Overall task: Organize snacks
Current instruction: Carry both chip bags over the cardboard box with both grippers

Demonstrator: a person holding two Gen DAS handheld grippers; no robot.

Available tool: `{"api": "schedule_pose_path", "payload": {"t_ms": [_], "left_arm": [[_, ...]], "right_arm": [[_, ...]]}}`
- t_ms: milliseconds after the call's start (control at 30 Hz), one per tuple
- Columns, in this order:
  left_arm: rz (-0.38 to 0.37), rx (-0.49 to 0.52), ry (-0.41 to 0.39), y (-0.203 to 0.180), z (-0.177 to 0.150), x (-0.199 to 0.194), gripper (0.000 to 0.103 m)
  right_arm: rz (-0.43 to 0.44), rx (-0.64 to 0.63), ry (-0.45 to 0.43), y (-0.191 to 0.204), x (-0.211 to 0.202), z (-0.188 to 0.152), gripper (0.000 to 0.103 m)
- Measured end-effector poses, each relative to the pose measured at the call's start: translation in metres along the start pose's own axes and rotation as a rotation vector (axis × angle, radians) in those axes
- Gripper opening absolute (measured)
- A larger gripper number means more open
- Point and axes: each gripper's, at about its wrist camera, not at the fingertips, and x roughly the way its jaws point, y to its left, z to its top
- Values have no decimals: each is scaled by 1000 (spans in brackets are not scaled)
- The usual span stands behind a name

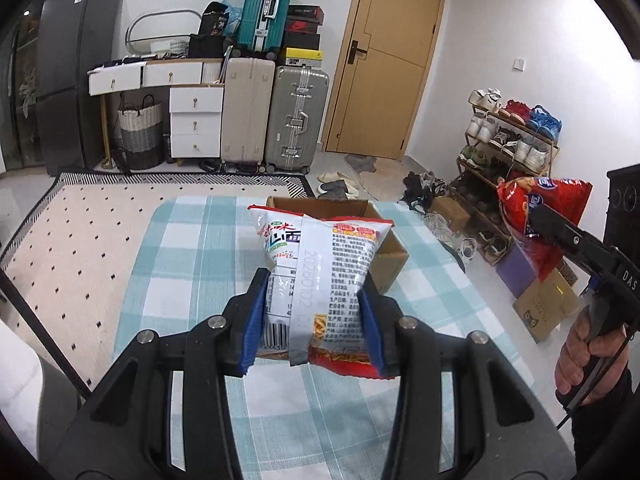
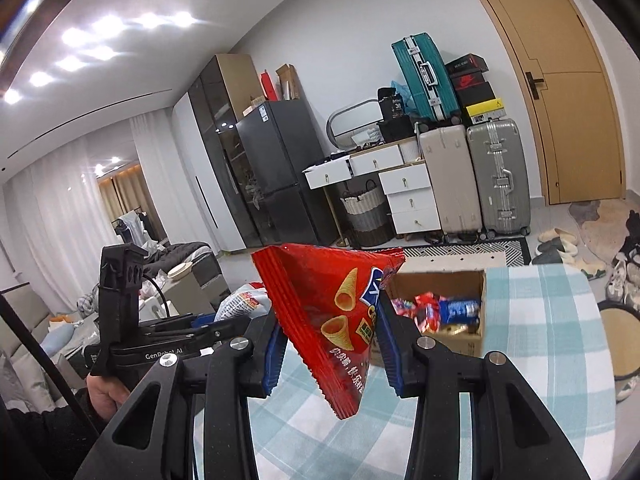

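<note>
Left gripper (image 1: 314,320) clamps white noodle packet (image 1: 320,264); right gripper (image 2: 330,344) clamps red snack bag (image 2: 332,312); only right view shows snacks inside the box (image 2: 476,332).

We count two grippers, the left gripper (image 1: 314,322) and the right gripper (image 2: 330,350), and two snack bags held up, one white bag (image 1: 320,264) and one red bag (image 2: 332,320). On the tabletop (image 1: 188,280) we see one cardboard box (image 2: 476,308), holding several small wrapped snacks we cannot count. Against the far wall we count three suitcases: one teal suitcase (image 1: 266,8), one beige suitcase (image 1: 246,112) and one silver suitcase (image 1: 298,120).
</note>
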Motion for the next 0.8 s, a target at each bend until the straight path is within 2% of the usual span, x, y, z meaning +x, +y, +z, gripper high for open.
{"api": "schedule_pose_path", "payload": {"t_ms": [133, 333, 533, 800], "left_arm": [[-8, 26, -13, 2, 33, -6, 40], [-25, 18, -12, 2, 88, 8, 40], [-25, 36, 21, -14, 136, 49, 40], [-4, 60, 64, -34, 186, 135, 40]], "right_arm": [[-9, -24, -6, 6, 3, 29, 41], [-29, -60, 8, 6, 18, 63, 41], [-47, -52, 38, -10, 45, 93, 41], [-89, -9, 64, -53, 95, 120, 41]]}}
